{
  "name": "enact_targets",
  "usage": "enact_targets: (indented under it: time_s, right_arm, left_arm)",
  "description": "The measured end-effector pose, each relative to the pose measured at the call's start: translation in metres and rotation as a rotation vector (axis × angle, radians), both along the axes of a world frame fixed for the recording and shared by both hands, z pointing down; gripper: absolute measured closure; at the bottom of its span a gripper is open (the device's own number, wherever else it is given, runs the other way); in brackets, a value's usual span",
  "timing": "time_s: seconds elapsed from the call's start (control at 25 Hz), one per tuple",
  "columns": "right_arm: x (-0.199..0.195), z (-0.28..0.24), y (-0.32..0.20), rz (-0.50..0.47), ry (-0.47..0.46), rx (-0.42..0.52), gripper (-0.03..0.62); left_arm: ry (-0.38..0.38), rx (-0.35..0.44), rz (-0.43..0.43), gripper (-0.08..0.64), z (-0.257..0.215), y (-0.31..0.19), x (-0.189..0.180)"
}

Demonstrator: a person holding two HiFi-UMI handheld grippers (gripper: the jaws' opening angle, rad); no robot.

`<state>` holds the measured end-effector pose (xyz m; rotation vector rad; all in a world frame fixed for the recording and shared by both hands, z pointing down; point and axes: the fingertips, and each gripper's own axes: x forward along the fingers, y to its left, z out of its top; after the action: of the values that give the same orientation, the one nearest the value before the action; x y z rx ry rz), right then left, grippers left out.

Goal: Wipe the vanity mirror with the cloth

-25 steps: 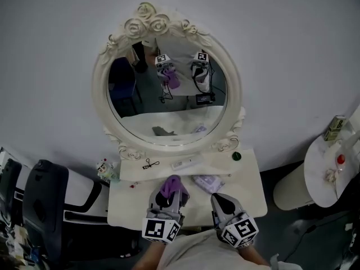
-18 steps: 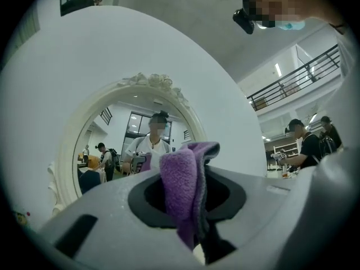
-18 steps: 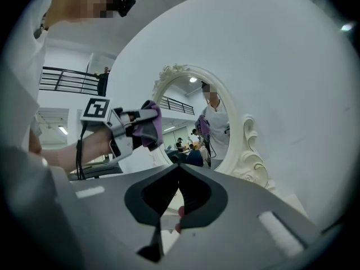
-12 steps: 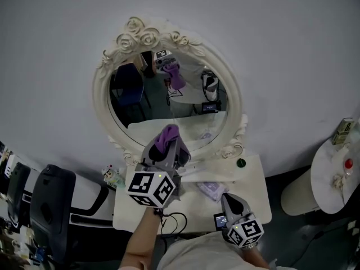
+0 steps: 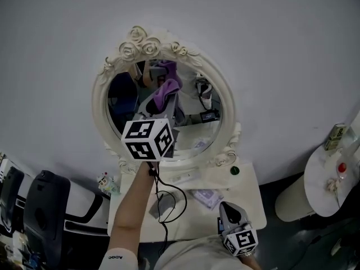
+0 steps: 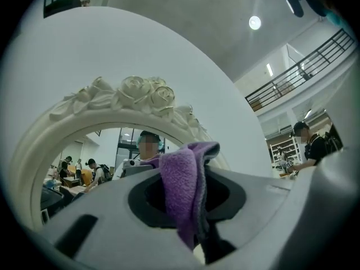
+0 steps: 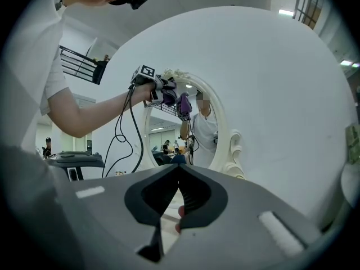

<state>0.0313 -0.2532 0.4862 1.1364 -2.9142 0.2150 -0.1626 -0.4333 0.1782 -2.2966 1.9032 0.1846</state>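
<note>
The oval vanity mirror, in a white rose-carved frame [image 5: 100,103], stands on the vanity table against the grey wall. My left gripper [image 5: 162,104] is raised in front of the upper part of the glass, shut on a purple cloth [image 5: 166,93]. The cloth's reflection shows just above it. In the left gripper view the cloth [image 6: 183,190] hangs between the jaws, with the frame's roses [image 6: 140,94] close ahead. My right gripper [image 5: 229,209] is held low over the table's front right, shut and holding nothing. The right gripper view shows its jaws [image 7: 179,170] meeting, and the cloth [image 7: 183,103] at the mirror.
On the white vanity table [image 5: 250,207] lie a pale purple packet [image 5: 207,196] and a small green item [image 5: 234,170]. A black cable [image 5: 169,201] hangs from the left gripper. A black chair [image 5: 45,207] is at the left and a round side table [image 5: 323,179] at the right.
My left gripper has lifted the cloth from over the table up to the upper part of the mirror. The right gripper has drawn back and lower.
</note>
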Motion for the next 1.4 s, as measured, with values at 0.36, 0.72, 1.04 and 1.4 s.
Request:
enact_targets:
  time_s: [0.36,0.72,1.04,1.4]
  right_arm:
    - [0.026,-0.004,-0.015,0.106,0.005,0.02,0.584]
    - [0.032,0.0,-0.023,0.144,0.009,-0.004,0.584]
    - [0.014,0.003,-0.024,0.093,0.018,-0.005,0.584]
    - [0.001,0.007,-0.028,0.034,0.029,-0.004,0.584]
  left_arm:
    - [-0.019,0.029,-0.003,0.466,-0.02,-0.039,0.007]
    - [-0.051,0.051,-0.014,0.466,-0.032,-0.052,0.002]
    - [-0.067,0.049,-0.011,0.466,-0.037,-0.048,-0.011]
    - [-0.05,0.061,-0.129,0.465,-0.046,-0.024,-0.071]
